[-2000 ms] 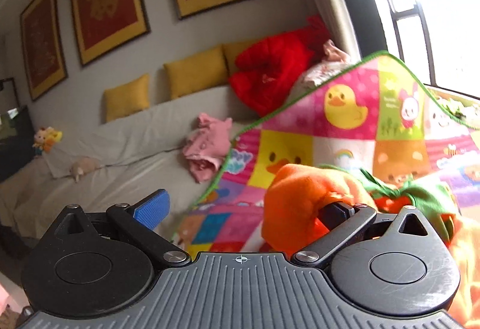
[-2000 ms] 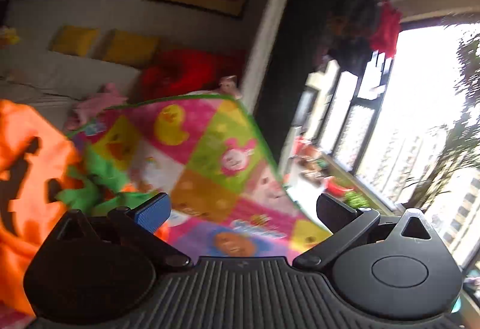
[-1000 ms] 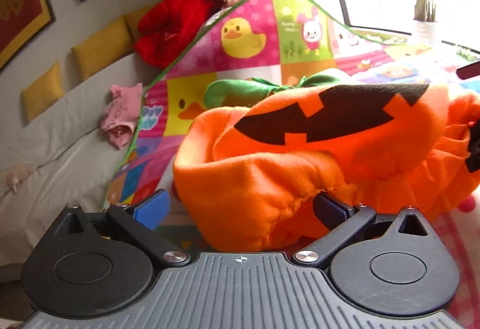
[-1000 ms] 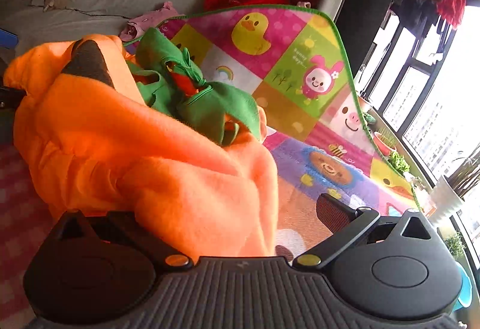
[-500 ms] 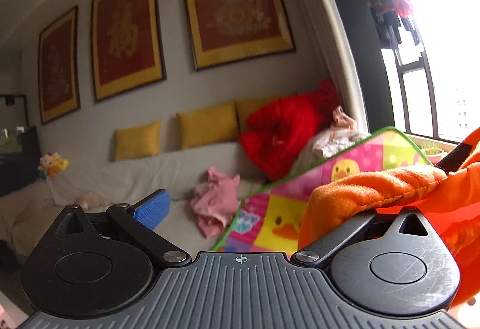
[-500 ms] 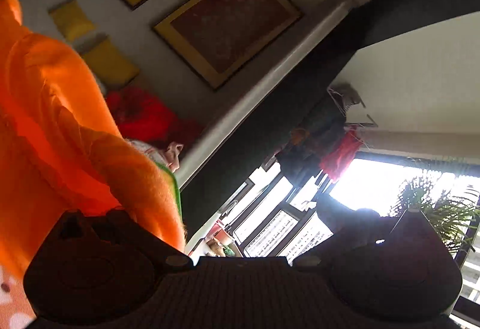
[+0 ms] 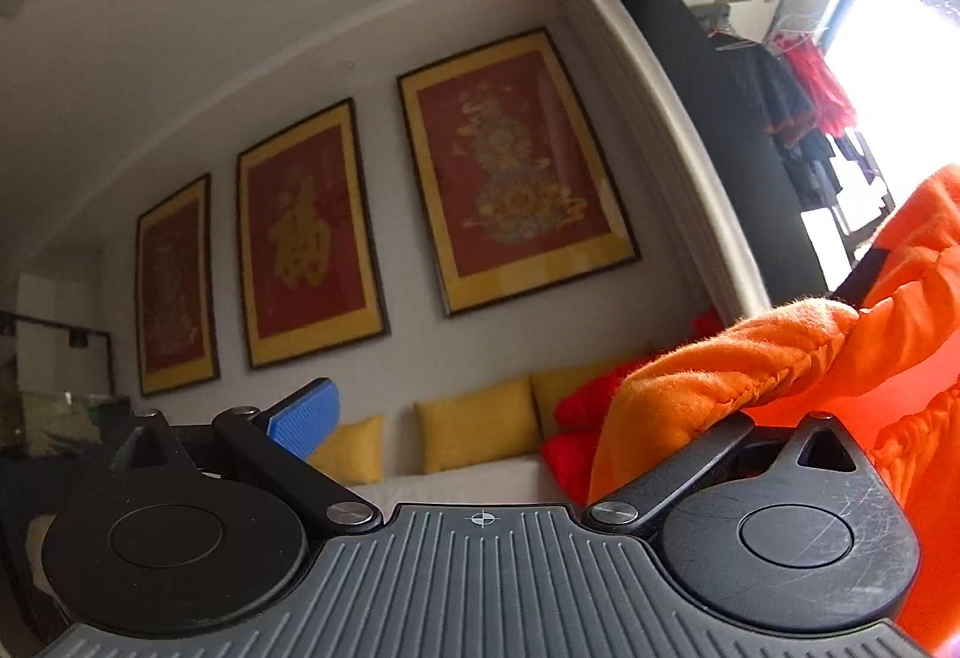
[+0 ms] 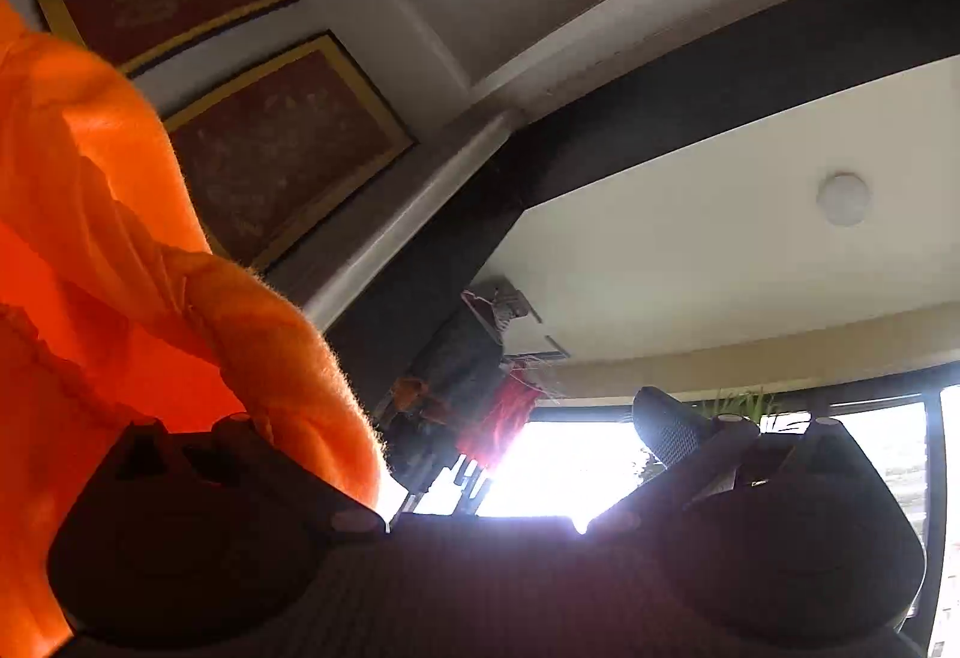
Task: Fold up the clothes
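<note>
A fuzzy orange fleece garment (image 7: 780,358) hangs aloft between both tongs, draped over the left gripper's (image 7: 510,418) right finger and the right gripper's (image 8: 480,418) left finger. Both jaws stand wide apart. Three red-and-gold framed pictures (image 7: 516,172) line the wall above yellow cushions (image 7: 474,424).

A long sofa draped in a pale grey-white cover (image 7: 474,481) runs along the wall beneath the framed pictures, seen low in the left wrist view. Three mustard-yellow square cushions (image 7: 477,430) stand in a row on it, leaning against the wall. Just beside them, at the sofa's right end, a bright red padded bundle of fabric (image 7: 570,448) lies heaped, touching the last cushion.
</note>
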The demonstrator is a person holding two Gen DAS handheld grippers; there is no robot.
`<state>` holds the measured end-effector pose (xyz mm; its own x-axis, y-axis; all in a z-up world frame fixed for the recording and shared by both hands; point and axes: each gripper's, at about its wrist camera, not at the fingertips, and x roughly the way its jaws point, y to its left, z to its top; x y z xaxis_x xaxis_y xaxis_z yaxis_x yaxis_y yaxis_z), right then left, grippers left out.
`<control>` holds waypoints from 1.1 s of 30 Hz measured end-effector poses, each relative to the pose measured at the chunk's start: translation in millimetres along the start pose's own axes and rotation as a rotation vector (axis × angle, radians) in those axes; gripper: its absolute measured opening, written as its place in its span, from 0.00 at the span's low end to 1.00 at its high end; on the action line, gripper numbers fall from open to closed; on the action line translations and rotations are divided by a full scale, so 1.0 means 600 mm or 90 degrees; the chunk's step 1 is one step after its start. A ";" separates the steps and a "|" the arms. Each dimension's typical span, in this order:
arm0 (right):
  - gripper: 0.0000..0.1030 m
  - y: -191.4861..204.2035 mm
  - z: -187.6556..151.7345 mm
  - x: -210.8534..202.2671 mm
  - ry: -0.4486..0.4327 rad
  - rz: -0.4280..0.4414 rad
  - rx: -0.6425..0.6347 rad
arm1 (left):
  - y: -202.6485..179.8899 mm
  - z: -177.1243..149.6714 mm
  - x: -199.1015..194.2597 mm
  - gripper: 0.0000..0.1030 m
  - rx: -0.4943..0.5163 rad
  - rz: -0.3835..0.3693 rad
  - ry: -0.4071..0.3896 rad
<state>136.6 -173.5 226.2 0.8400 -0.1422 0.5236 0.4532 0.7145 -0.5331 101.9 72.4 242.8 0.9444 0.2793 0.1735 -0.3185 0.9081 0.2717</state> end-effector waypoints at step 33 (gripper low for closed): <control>1.00 0.170 -0.287 -0.131 0.546 0.624 0.429 | -0.159 -0.324 0.020 1.00 -0.156 -0.359 0.403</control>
<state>168.2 -207.1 16.2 0.7481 0.3954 -0.5329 -0.4109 0.9066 0.0959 159.5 49.6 34.7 0.8467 -0.1763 -0.5020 0.1663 0.9839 -0.0652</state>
